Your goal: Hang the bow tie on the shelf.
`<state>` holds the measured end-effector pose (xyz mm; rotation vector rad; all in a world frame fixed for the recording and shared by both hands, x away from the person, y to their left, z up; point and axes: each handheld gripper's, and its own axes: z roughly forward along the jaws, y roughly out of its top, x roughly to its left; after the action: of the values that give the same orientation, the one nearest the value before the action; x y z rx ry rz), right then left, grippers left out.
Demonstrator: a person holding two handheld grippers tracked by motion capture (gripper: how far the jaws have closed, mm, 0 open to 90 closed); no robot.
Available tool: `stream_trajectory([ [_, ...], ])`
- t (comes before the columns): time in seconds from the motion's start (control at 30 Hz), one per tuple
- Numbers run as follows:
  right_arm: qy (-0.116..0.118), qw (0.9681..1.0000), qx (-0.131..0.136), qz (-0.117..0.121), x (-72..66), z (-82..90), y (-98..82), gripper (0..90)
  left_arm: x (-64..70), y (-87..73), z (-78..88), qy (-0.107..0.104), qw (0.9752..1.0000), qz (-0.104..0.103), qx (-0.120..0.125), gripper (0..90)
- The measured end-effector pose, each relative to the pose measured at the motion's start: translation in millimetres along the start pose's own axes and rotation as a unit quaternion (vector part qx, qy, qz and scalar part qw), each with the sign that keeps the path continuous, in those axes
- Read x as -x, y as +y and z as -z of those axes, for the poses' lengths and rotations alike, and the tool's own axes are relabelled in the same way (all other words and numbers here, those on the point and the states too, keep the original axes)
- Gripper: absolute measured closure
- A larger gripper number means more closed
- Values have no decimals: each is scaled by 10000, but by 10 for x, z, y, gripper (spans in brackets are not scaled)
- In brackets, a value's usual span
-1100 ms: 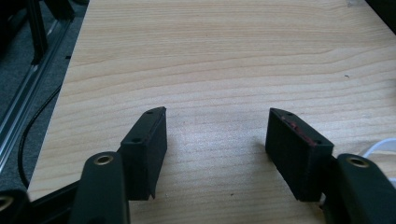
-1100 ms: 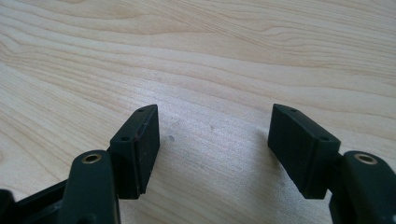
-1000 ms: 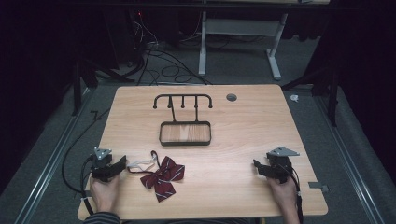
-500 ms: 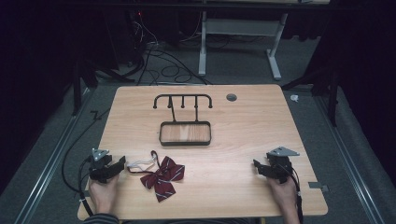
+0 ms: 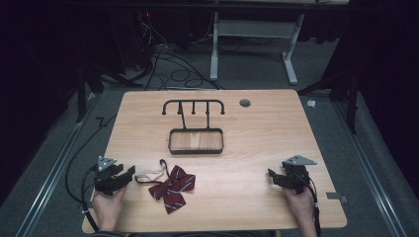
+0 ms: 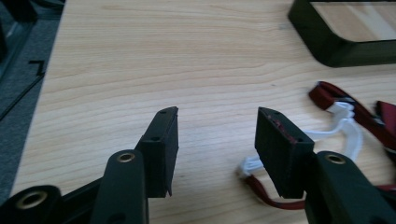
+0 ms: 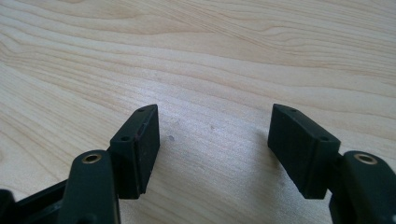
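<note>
High view: left gripper (image 5: 127, 174) sits just beside the bow tie (image 5: 172, 187) near the table's (image 5: 257, 128) front edge, jaws apart and narrower than a second ago, nothing between them. Closing early could miss the strap (image 6: 348, 133). Right gripper (image 5: 271, 176) gapes idle; rack (image 5: 195, 140) stands farther back.

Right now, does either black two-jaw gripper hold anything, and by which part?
Nothing is held. The left gripper has just been closing, its jaws still apart over bare wood beside the dark red striped bow tie's strap. The right gripper stands open.
</note>
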<state>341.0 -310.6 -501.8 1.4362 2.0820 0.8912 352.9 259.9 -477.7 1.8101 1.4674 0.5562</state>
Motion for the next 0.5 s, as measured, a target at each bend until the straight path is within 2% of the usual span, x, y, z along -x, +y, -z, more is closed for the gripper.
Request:
stream_trajectory([
  [0.3, 3, 10000, 0, -2, 2, 1, -1, 355, 275, 76, 33, -243, 9994, -243, 5, 492],
  [0.5, 7, 10000, 1, -8, 3, 1, -1, 355, 434, 124, -27, -371, 9987, -338, -47, 492],
])
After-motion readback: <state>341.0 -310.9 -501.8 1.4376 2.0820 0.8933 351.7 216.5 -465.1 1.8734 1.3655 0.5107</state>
